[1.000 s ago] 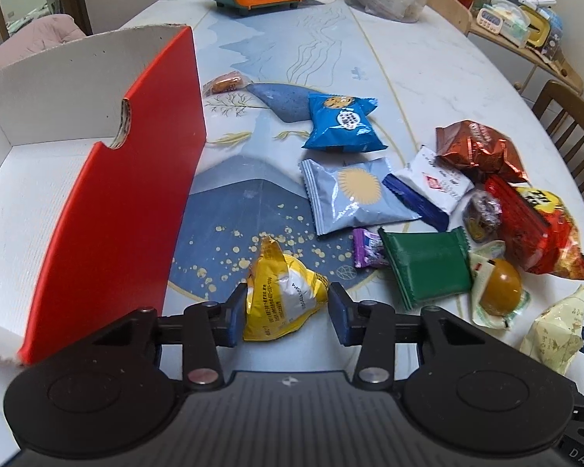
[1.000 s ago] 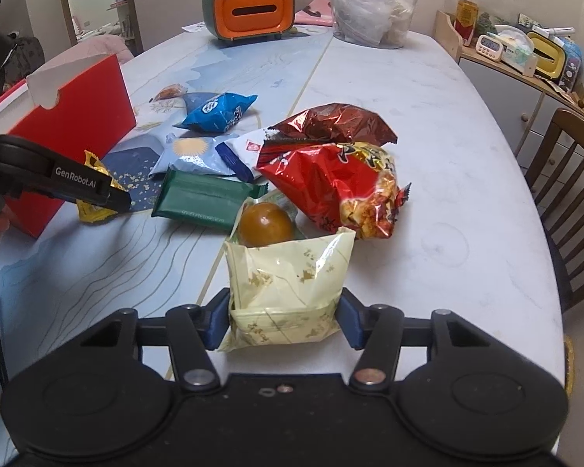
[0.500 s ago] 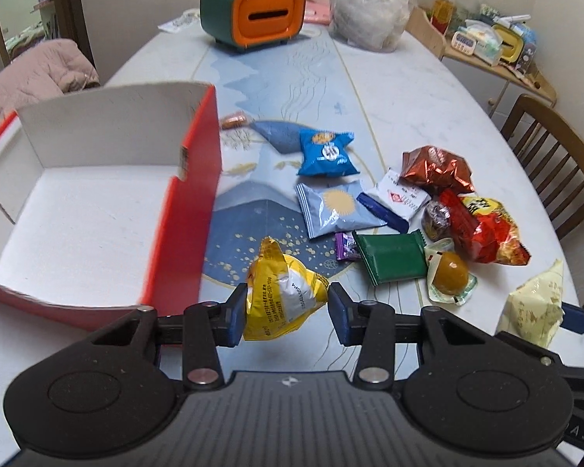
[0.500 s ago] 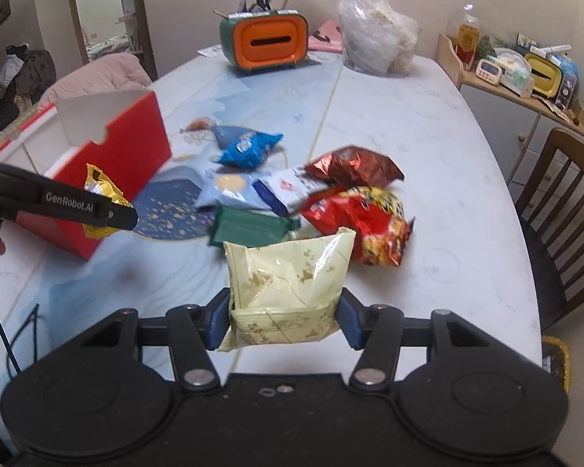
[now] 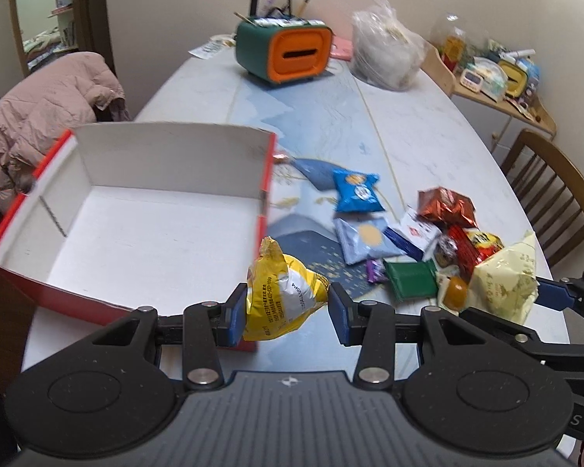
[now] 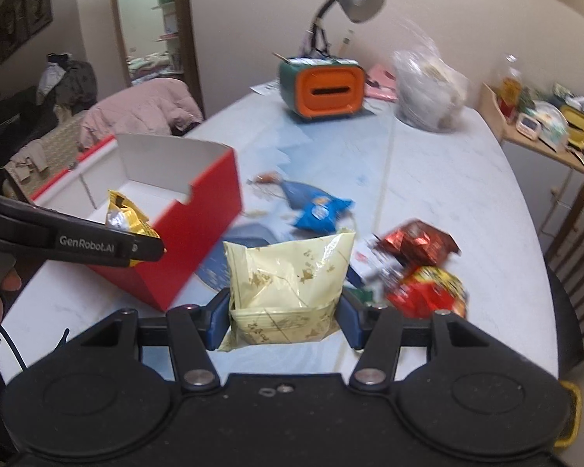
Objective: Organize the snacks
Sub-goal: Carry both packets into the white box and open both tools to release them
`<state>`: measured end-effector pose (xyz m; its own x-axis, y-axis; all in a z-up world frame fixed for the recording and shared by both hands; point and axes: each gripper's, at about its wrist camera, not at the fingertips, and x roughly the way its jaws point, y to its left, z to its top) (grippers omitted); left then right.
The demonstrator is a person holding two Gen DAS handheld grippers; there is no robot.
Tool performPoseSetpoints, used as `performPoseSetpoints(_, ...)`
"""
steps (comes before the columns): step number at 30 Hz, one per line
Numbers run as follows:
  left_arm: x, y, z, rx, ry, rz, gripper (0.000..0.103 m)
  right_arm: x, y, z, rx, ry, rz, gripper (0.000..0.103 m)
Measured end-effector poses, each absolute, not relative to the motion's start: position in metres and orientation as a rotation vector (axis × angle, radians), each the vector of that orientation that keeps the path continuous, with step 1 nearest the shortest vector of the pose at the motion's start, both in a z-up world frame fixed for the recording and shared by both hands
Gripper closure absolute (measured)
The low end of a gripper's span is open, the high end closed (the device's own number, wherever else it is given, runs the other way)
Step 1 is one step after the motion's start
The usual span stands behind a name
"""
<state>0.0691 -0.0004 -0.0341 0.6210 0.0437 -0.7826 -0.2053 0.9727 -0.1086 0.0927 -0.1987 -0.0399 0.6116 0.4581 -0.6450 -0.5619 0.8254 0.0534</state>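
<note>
Left gripper (image 5: 287, 308) clamps a crinkled yellow packet (image 5: 282, 297); right gripper (image 6: 283, 318) pinches a pale-cream pouch (image 6: 288, 284), red box (image 5: 136, 229) at ten o'clock.

Box (image 5: 148, 229): red outside, white inside. Held packets: one yellow with a white panel (image 5: 284, 303), one pale cream with gold flecks (image 6: 288, 284). Tabletop (image 5: 428, 132): white marble with a pale blue mountain print. Loose packets: blue (image 5: 356, 190), dark green (image 5: 410, 280), metallic red-brown (image 5: 445, 204). Fingers (image 5: 235, 315): blue pads on black.
</note>
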Motion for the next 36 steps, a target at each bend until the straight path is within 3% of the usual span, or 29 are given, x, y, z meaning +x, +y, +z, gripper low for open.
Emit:
performPoseSetpoints(16,0.061,0.099,-0.023,-0.213,0.851,0.278,0.060,0.109,-0.085,-0.018,-0.238,0.638,0.725,0.048)
performPoseSetpoints(36,0.099,0.192,-0.071,-0.163,0.976,0.326,0.060,0.137,0.037,-0.065,-0.363,0.751,0.809,0.047)
